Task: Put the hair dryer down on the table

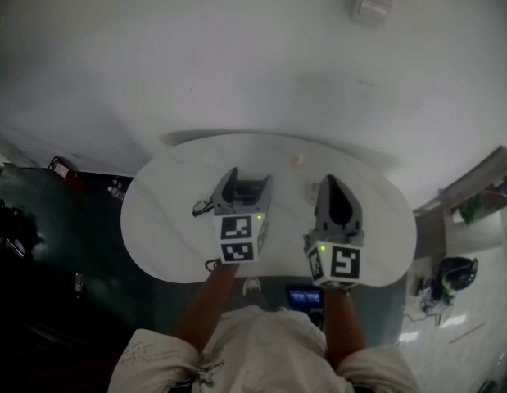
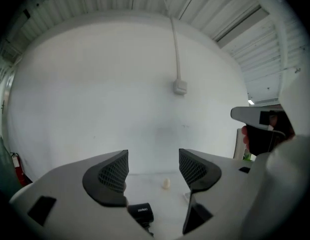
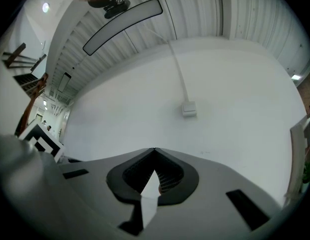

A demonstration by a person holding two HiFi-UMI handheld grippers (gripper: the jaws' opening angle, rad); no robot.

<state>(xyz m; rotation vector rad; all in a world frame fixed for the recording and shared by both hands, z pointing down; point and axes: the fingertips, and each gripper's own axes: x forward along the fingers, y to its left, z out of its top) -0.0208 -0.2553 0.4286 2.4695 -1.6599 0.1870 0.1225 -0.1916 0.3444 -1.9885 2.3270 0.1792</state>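
Black hair dryer (image 2: 140, 212) looks already down on the surface (image 1: 167, 228); we see left gripper (image 2: 153, 170) jaws wide apart, right gripper (image 3: 155, 151) jaws closed, both empty.

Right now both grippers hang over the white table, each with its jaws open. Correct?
Only one of them is open. The right gripper has its jaws closed, tips meeting, as the right gripper view shows. The left gripper does have its jaws open, and both hang over the white table.

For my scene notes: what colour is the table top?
The table is white; the head view shows it best.
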